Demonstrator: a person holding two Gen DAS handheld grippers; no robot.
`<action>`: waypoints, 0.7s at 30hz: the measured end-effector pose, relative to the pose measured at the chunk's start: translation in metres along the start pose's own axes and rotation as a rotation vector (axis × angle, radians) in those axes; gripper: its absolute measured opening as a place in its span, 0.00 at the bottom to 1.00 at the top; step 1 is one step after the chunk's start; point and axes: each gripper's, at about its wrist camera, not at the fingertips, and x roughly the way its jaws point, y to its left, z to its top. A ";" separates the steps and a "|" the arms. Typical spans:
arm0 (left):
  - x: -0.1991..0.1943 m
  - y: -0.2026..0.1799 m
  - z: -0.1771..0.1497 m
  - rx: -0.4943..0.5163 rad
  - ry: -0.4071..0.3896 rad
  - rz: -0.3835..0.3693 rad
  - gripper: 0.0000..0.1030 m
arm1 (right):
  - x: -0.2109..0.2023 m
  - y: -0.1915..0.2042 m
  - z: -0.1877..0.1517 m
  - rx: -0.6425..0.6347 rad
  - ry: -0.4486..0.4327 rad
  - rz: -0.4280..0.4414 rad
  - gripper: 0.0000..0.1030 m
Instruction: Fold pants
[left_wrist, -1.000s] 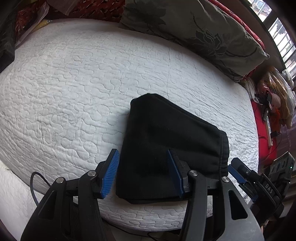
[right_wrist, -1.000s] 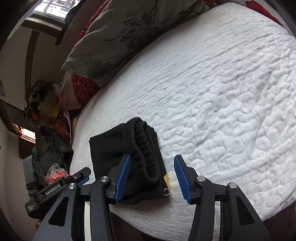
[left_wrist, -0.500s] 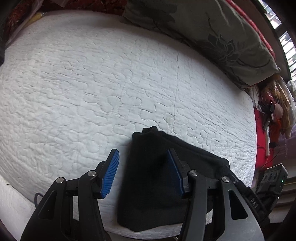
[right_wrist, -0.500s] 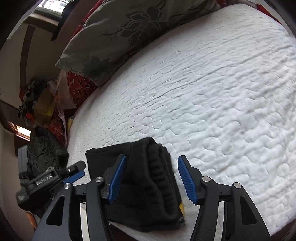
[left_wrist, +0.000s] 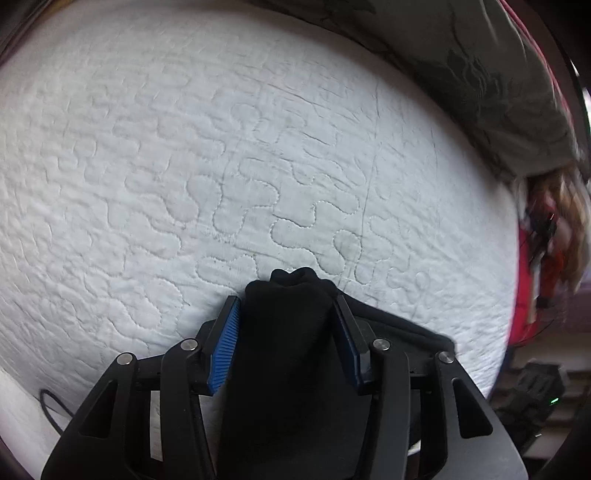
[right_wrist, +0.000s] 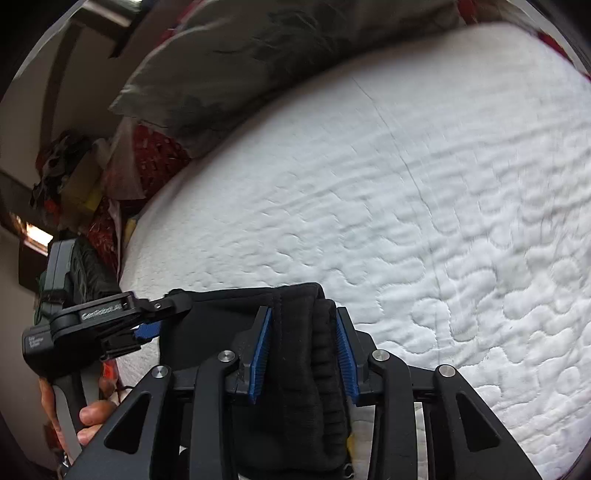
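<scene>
Soft daylight, smeared by motion

Both fisheye views bow hard at the rim and go dark in the corners. The white quilt (left_wrist: 184, 166) reads bright yet blurred, the grey pillow (right_wrist: 258, 62) streaky; a lit window (right_wrist: 35, 232) glows at the left.

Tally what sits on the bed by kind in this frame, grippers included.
Black folded pants: 1
Grey floral pillow: 1
White quilted bedcover: 1
Grippers with blue pads: 2, the left gripper and the right gripper, each closed on the pants
Total: 5
</scene>
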 end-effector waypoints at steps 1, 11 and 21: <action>-0.004 0.003 -0.001 -0.012 0.000 -0.022 0.46 | 0.001 -0.002 -0.001 0.020 0.005 0.011 0.34; -0.053 0.028 -0.052 0.045 -0.107 -0.120 0.58 | -0.041 -0.004 -0.019 0.004 -0.043 0.097 0.53; -0.036 0.035 -0.083 0.026 -0.053 -0.103 0.58 | -0.029 -0.021 -0.047 0.064 0.024 0.105 0.53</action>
